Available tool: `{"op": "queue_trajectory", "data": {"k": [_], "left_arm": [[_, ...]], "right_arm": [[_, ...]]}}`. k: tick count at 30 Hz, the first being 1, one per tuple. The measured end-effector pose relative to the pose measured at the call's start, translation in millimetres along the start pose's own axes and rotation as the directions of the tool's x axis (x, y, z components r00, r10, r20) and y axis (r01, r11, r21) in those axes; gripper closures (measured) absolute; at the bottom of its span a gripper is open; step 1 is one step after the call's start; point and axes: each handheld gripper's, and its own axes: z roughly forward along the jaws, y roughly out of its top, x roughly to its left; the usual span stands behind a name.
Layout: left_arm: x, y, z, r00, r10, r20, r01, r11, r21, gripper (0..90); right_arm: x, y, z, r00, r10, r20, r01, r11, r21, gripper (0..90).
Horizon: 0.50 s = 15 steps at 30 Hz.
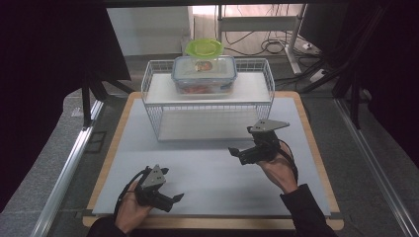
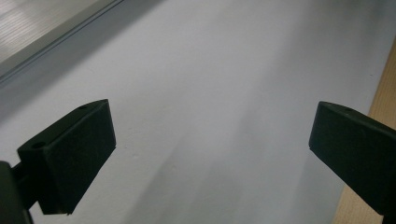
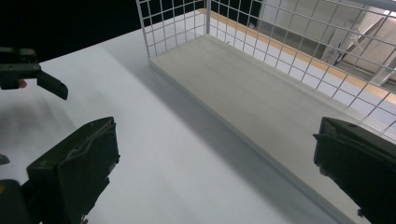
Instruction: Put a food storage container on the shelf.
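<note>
A white wire rack (image 1: 153,106) stands at the back middle of the white mat (image 1: 212,173). On its top shelf rests a clear lidded food box (image 1: 204,74), and a green lidded bowl (image 1: 203,47) sits behind that. My left gripper (image 1: 173,185) is low near the mat's front left, open and empty; its jaws (image 2: 210,149) stand wide apart over bare mat. My right gripper (image 1: 240,140) hovers right of centre, just in front of the rack, open and empty. Its jaws (image 3: 215,168) frame the rack's lower shelf (image 3: 261,93).
The mat lies on a wooden board whose edge (image 2: 385,88) shows beside the left jaw pair. The left gripper (image 3: 28,70) appears far off in the right gripper view. Dark curtains, metal rails and floor cables surround the table.
</note>
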Motion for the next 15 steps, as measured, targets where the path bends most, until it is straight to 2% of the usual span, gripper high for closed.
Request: {"op": "queue_trajectory", "data": {"k": [4, 7, 8, 11, 15], "left_arm": [[0.1, -0.4, 0.7, 0.9998, 0.009, -0.016, -0.009, 0.9999, 0.012, 0.5], [-0.8, -1.2, 2.3, 0.9988, 0.033, -0.037, -0.032, 0.9987, 0.041, 1.4], [-1.9, -1.7, 3.9, 0.9977, 0.048, -0.048, -0.045, 0.9969, 0.064, 2.0], [-4.2, -1.8, 6.7, 0.9958, 0.073, -0.055, -0.067, 0.993, 0.097, 1.8], [-5.5, -1.3, 6.2, 0.9958, 0.07, -0.06, -0.064, 0.9939, 0.089, 1.4]], "right_arm": [[4.0, -7.2, -4.5, 1.0, -0.004, 0.005, 0.004, 1.0, 0.004, 0.0], [6.5, -12.4, -8.3, 0.9997, -0.017, 0.019, 0.017, 1.0, -0.006, 0.0], [7.3, -13.8, -9.2, 0.9995, -0.023, 0.02, 0.023, 1.0, -0.007, 0.4], [11.3, -21.4, -10.8, 0.9983, -0.056, 0.019, 0.056, 0.998, 0.017, 1.3], [14.3, -33.3, -11.5, 0.9972, -0.069, 0.028, 0.068, 0.996, 0.053, 1.8]]}}
